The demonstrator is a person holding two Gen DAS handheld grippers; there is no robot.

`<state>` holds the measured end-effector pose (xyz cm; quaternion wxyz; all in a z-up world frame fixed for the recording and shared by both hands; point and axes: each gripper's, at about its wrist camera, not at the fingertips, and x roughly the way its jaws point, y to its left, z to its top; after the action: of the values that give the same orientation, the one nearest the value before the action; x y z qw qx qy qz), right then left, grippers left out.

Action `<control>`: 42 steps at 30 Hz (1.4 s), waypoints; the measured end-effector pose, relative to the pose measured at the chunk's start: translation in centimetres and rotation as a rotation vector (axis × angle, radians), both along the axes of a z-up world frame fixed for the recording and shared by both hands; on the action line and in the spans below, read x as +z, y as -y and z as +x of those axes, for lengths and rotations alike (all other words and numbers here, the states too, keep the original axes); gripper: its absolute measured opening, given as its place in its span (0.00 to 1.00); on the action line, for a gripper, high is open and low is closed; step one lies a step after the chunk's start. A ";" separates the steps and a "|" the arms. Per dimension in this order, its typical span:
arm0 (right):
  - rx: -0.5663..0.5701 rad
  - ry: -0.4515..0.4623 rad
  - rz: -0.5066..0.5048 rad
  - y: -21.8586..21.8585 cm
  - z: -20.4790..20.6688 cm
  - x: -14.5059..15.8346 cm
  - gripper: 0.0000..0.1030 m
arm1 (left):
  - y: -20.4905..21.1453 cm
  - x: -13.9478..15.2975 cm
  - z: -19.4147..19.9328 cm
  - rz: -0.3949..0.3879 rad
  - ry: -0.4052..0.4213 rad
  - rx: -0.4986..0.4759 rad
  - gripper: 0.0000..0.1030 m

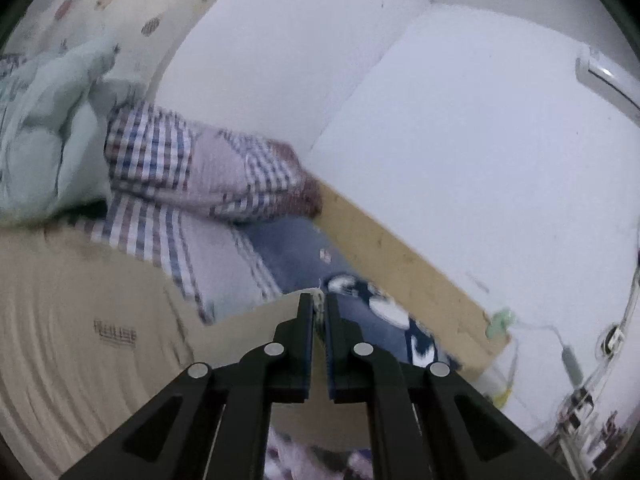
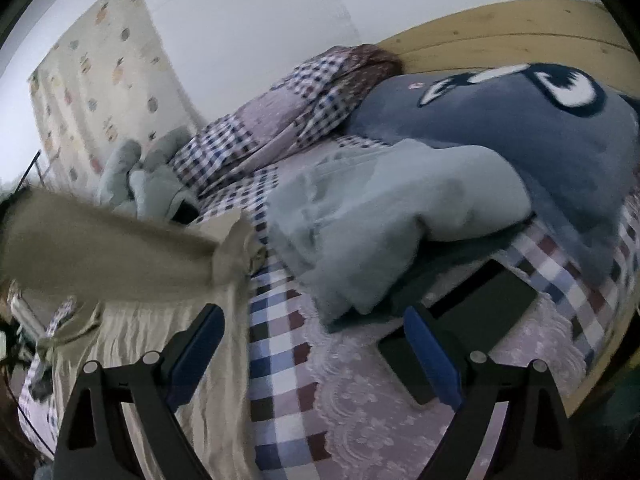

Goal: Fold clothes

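While the left tool [image 1: 319, 305] pinches an edge of the beige garment [image 1: 80, 320] raised above the checked bedspread [image 2: 280, 360], the right tool [image 2: 314, 320] hangs spread wide over it, holding nothing.

This is a bedroom in a home. Ahead of the right fingers lies a bed [image 2: 288, 380] spread with a checked patchwork cover with lacy pale panels, and beyond it, further from the fingers, a wooden headboard [image 2: 500, 40] stands against a plain white wall [image 2: 248, 20]. A large blue plush cushion with cartoon eyes [image 2: 520, 132] leans at the headboard, with a checked pillow [image 2: 280, 120] beside it and a pale green quilt [image 2: 380, 208] bunched in front. To the left of the fingers hangs a cream curtain with small printed motifs [image 2: 92, 92]. An air conditioner [image 1: 604, 76] sits high on the wall, up to the right of the left fingers.
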<state>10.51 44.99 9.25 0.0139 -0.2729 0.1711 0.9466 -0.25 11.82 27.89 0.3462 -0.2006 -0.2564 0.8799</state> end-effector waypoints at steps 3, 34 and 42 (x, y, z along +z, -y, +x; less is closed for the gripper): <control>0.060 0.002 0.030 1.3 -1.3 0.3 0.91 | 1.7 2.7 -1.7 0.010 -0.026 0.014 0.04; 0.306 0.036 0.242 9.5 -3.8 -2.1 0.91 | 23.3 -18.9 6.7 -0.336 0.328 0.725 0.57; 0.370 -0.013 0.272 12.6 -3.9 -1.2 0.91 | 16.8 -20.5 9.3 -0.798 0.062 0.458 0.62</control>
<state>6.62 32.44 8.06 -0.1244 -0.2890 -0.0110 0.9492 9.05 -4.94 7.36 0.0305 -0.2827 0.0546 0.9572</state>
